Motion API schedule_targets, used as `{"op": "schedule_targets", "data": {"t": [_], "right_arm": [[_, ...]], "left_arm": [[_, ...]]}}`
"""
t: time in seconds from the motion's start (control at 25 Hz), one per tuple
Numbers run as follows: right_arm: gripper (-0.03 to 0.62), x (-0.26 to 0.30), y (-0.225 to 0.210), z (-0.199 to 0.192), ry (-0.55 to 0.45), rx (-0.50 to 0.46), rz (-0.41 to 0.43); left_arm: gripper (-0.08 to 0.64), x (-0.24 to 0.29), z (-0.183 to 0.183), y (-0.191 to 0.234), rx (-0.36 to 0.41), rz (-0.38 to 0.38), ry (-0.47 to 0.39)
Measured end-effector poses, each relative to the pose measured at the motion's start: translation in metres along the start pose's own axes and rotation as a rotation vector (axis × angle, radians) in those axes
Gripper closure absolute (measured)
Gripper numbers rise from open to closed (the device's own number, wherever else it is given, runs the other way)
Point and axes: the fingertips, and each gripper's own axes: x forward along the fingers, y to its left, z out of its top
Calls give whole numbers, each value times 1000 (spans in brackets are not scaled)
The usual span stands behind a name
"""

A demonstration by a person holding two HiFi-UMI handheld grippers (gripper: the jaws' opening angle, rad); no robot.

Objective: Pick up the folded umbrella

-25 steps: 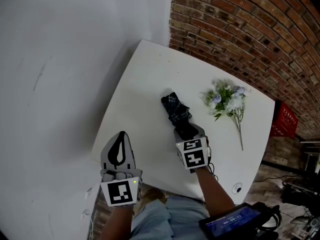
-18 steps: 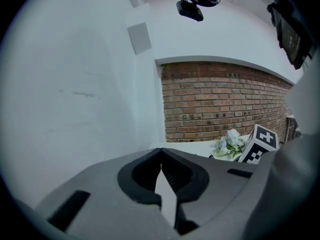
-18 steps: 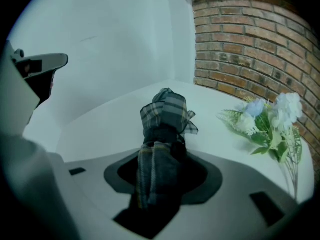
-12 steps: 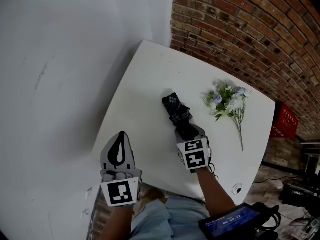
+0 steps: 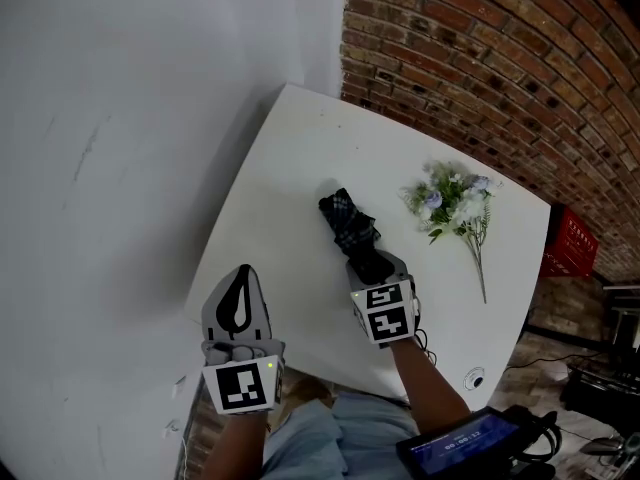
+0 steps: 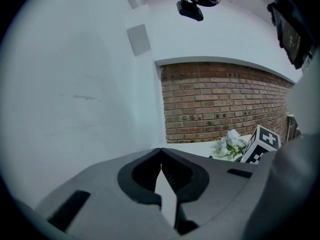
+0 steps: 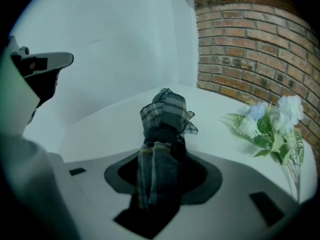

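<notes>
The folded umbrella, dark plaid fabric, lies near the middle of the white table. My right gripper is shut on its near end. In the right gripper view the umbrella fills the gap between the jaws of my right gripper, and its bunched far end points away from me. I cannot tell whether that end rests on the table. My left gripper hovers off the table's near left corner, shut and holding nothing. Its tips meet in the left gripper view.
A bunch of white and pale blue flowers lies on the table to the right of the umbrella, and the same flowers show in the right gripper view. A brick wall runs behind the table and a white wall along its left.
</notes>
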Motion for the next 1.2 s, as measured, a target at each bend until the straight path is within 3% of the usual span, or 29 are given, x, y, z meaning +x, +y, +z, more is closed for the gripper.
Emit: {"op": "schedule_targets", "data": {"t": [1.2], "right_arm": [[403, -52, 0, 58, -205, -18, -45]], "left_arm": [[552, -22, 28, -1, 18, -5, -69]]}}
